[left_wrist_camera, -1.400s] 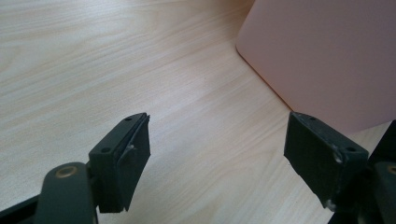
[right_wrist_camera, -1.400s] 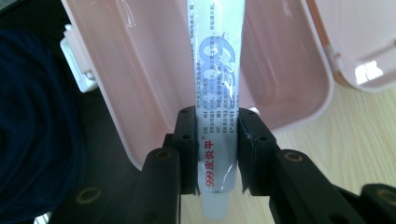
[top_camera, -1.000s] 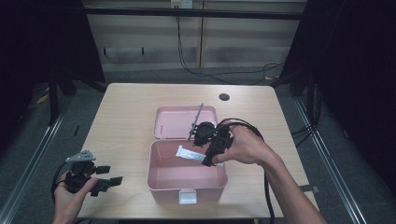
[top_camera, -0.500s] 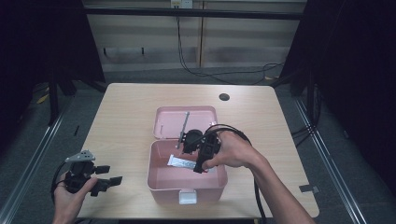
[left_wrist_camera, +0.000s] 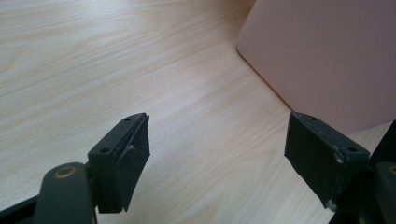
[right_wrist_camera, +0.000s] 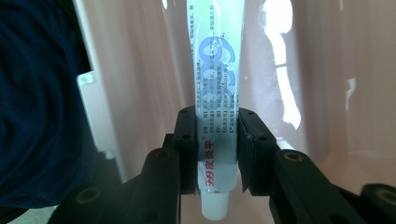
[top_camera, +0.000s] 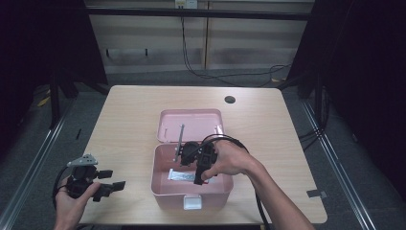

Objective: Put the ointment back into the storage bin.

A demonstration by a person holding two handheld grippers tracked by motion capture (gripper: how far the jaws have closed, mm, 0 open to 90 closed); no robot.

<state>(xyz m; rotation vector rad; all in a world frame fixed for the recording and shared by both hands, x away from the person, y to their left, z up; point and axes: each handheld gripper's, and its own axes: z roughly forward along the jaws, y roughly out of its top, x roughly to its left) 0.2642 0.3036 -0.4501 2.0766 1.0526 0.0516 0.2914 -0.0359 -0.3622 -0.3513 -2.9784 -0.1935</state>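
**Right gripper clamped on tube inside pink box; left gripper idle, jaws apart**

While the left gripper (top_camera: 107,186) sits in the person's left hand (top_camera: 72,203) at the near left corner of the light wooden bench (top_camera: 129,115), its jaws stand wide apart with nothing between them. In the left gripper view only bare wood lies between the two black pads (left_wrist_camera: 128,156), and the pink box wall (left_wrist_camera: 327,60) is off to one side, not touching.

The right gripper (right_wrist_camera: 217,140) is clamped on a white squeeze tube with blue logo and red and black print (right_wrist_camera: 217,93). Pads press both sides of the tube near its cap end; the white cap points back toward the gripper body, and the flat end points away.

High view: right hand (top_camera: 230,160) holds that gripper down inside the open pink plastic box (top_camera: 165,184), which stands near the bench's near edge, roughly midway along it. Tube (top_camera: 179,176) shows low in the box, near its floor; whether it touches the floor I can't tell. The box's hinged pink lid (top_camera: 191,122) lies open flat behind it, toward the far edge. A thin grey metal rod (top_camera: 180,141) rises beside the gripper at the box's back wall; what it belongs to is unclear.

Small dark round hole (top_camera: 230,99) near the far right corner of the bench.
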